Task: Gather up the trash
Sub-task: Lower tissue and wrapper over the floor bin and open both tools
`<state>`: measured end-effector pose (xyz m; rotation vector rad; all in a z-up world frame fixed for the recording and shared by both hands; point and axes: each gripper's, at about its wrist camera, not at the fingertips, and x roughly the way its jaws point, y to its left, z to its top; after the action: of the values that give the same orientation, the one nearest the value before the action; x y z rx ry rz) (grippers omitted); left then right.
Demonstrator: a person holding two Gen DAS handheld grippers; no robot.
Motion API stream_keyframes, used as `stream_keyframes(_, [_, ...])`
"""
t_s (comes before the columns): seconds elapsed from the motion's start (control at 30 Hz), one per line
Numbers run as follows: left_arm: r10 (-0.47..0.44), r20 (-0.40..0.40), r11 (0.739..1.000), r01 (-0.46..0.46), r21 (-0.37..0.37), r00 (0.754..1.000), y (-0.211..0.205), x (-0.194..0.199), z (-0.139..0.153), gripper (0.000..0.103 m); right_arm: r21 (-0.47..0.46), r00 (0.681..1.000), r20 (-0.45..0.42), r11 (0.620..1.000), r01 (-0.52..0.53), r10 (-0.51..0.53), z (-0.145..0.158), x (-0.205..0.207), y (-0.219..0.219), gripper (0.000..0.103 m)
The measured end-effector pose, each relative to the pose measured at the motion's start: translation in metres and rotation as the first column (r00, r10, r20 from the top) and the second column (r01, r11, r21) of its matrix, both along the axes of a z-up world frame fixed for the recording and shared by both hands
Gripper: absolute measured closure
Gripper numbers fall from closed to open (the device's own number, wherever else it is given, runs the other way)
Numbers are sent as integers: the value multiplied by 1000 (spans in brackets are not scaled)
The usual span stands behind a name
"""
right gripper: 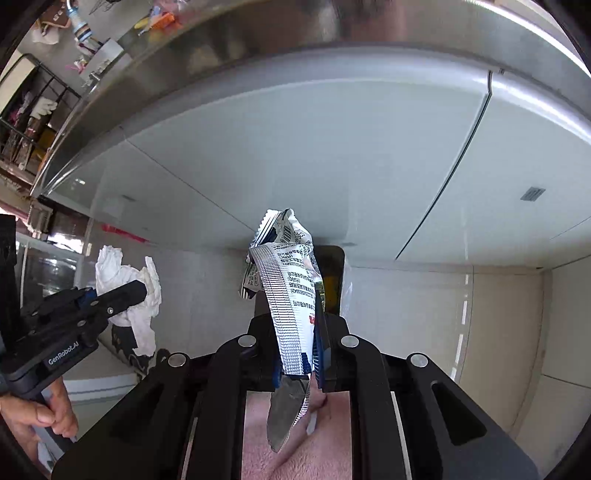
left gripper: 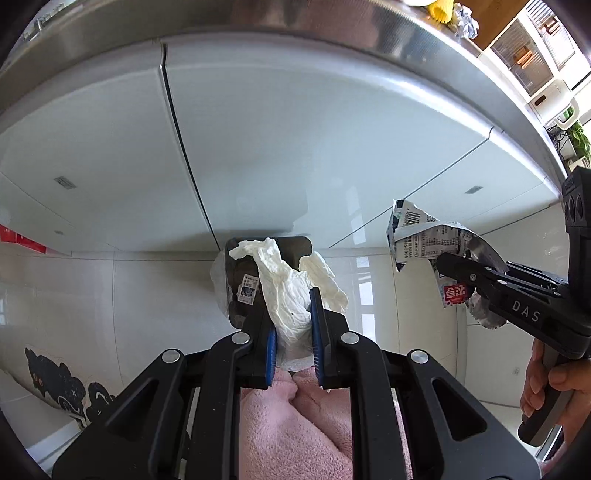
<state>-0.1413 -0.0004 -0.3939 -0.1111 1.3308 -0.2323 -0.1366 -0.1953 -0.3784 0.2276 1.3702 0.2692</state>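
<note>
My left gripper (left gripper: 291,314) is shut on a crumpled white tissue (left gripper: 291,295), held in front of a dark bin with a clear liner (left gripper: 240,280) on the floor. It also shows in the right wrist view (right gripper: 136,290) with the tissue (right gripper: 122,273). My right gripper (right gripper: 295,325) is shut on a crumpled silver snack wrapper (right gripper: 291,295) with black print, above the same dark bin (right gripper: 332,273). In the left wrist view the right gripper (left gripper: 443,264) holds the wrapper (left gripper: 424,240) at the right.
White cabinet doors (left gripper: 295,147) under a steel counter edge (left gripper: 332,33) stand straight ahead. Pale floor tiles (left gripper: 147,295) spread below. A black cat sticker (left gripper: 62,384) lies at the lower left. Yellow and crumpled items (left gripper: 450,14) sit on the counter top.
</note>
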Motion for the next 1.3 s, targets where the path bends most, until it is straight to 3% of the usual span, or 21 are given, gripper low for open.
stream_keyframes(0.37, [-41, -143, 999, 42, 7, 989, -3, 23, -113, 88, 31, 982, -176, 997, 68, -61, -103, 35, 34, 89])
stream_keyframes(0.67, [-62, -194, 998, 63, -3, 979, -2, 39, -167, 87, -5, 961, -260, 995, 100, -98, -161, 59, 57, 86])
stream_keyframes(0.77, [-56, -199, 998, 55, -13, 978, 0, 43, -171, 82, 6, 952, -277, 991, 136, -129, -165, 62, 57, 86])
stream_keyframes(0.83, [-60, -195, 998, 59, -12, 979, 0, 44, -168, 70, 10, 950, -279, 989, 147, -138, -164, 63, 58, 85])
stream_keyframes(0.9, [-59, -188, 998, 59, -6, 980, 1, 46, -164, 62, 13, 951, -275, 989, 149, -140, -161, 63, 55, 76])
stream_keyframes(0.93, [-58, -188, 998, 58, -4, 980, 1, 46, -162, 59, 15, 952, -272, 988, 153, -143, -160, 63, 54, 63])
stream_keyframes(0.97, [-55, -189, 998, 56, -2, 980, 2, 47, -161, 58, 16, 952, -268, 987, 158, -148, -158, 64, 53, 58])
stream_keyframes(1.3, [-33, -169, 999, 34, 3, 985, 8, 44, -132, 28, 11, 957, -237, 985, 172, -165, -134, 66, 41, 56])
